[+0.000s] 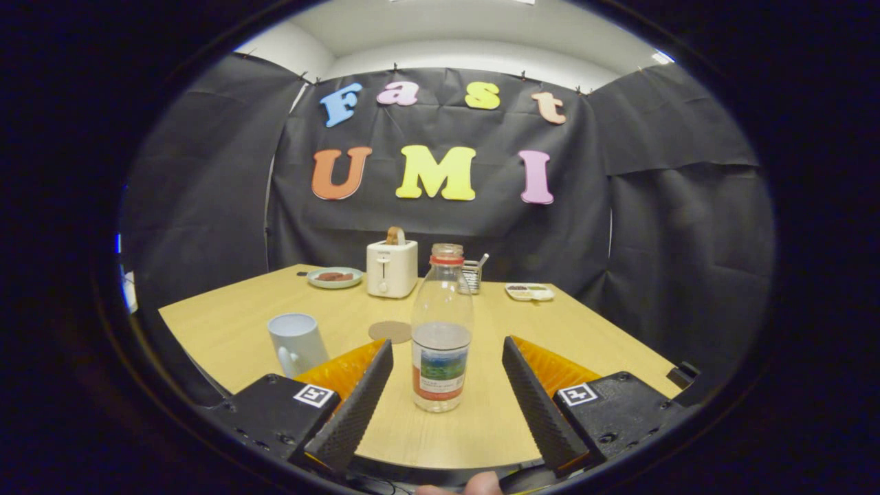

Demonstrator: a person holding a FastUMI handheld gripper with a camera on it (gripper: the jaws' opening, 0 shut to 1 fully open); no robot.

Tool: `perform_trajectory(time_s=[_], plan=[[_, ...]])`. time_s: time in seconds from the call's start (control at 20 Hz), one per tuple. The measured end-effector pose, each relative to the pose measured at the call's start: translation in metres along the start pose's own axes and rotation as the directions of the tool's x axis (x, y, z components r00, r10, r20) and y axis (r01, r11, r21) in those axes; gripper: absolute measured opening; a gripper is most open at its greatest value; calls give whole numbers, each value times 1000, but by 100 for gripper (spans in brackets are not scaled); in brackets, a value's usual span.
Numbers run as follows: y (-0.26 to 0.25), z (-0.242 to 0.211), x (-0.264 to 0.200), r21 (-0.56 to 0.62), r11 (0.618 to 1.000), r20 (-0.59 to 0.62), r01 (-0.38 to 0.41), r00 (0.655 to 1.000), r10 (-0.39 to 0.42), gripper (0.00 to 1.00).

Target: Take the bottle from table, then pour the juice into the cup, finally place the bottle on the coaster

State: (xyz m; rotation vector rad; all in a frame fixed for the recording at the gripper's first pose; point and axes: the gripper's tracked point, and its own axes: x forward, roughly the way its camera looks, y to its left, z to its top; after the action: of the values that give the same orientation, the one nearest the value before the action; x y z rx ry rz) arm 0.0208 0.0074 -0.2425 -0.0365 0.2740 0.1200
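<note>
A clear plastic bottle (441,330) with a red neck ring and no cap stands upright on the wooden table (227,330), a little liquid in its lower part. It sits just ahead of my gripper (447,347), between the lines of the two black ribbed fingers (361,395). The fingers are spread wide and open, and neither touches the bottle. A pale blue-white cup (297,342) stands left of the bottle, its handle toward me. A round brown coaster (390,331) lies flat beyond the fingers, between cup and bottle.
At the table's far side stand a white toaster (391,267) with a slice in it, a green plate (335,277) with food to its left, a small metal rack (472,273) behind the bottle, and a white tray (529,291) to the right. Black cloth walls surround the table.
</note>
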Motion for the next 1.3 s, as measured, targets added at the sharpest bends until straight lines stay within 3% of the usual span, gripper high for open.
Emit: perform_trajectory(time_s=[0.4, 0.7, 0.85, 1.05, 1.15, 1.3], plan=[[0, -34, 60, 142, 990, -88, -9, 996, 22, 100], [12, -23, 81, 220, 975, -86, -27, 995, 47, 100], [11, -23, 84, 199, 980, -84, -13, 996, 30, 87], [22, -15, 84, 166, 986, -94, -29, 995, 45, 80], [27, -4, 83, 99, 995, -84, -34, 996, 42, 78], [36, 13, 84, -91, 995, -77, -28, 997, 21, 76]])
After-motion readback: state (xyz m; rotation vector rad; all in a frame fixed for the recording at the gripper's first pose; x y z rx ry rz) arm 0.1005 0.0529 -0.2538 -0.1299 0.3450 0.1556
